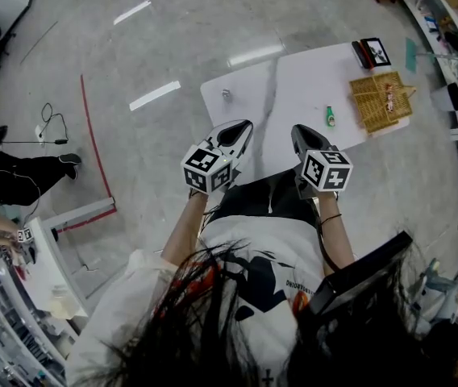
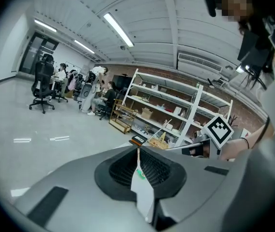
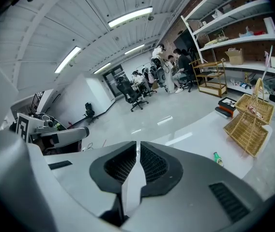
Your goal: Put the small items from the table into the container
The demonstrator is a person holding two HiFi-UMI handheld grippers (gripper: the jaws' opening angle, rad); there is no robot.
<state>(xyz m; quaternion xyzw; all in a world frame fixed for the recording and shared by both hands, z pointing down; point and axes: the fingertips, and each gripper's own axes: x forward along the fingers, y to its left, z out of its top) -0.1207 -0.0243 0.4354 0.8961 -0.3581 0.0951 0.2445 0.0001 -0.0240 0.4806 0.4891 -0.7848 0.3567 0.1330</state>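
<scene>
The little green bottle (image 1: 330, 117) is lying on the white surface (image 1: 310, 79), just beside the woven basket (image 1: 382, 99). Its long side is pointing away from the person. It is sitting ahead of the right tool (image 1: 301, 135) and a bit to that tool's right, so the right tool is nearer. The left tool (image 1: 241, 131) is hanging farther off. Both tools are pinched shut and are holding nothing.
</scene>
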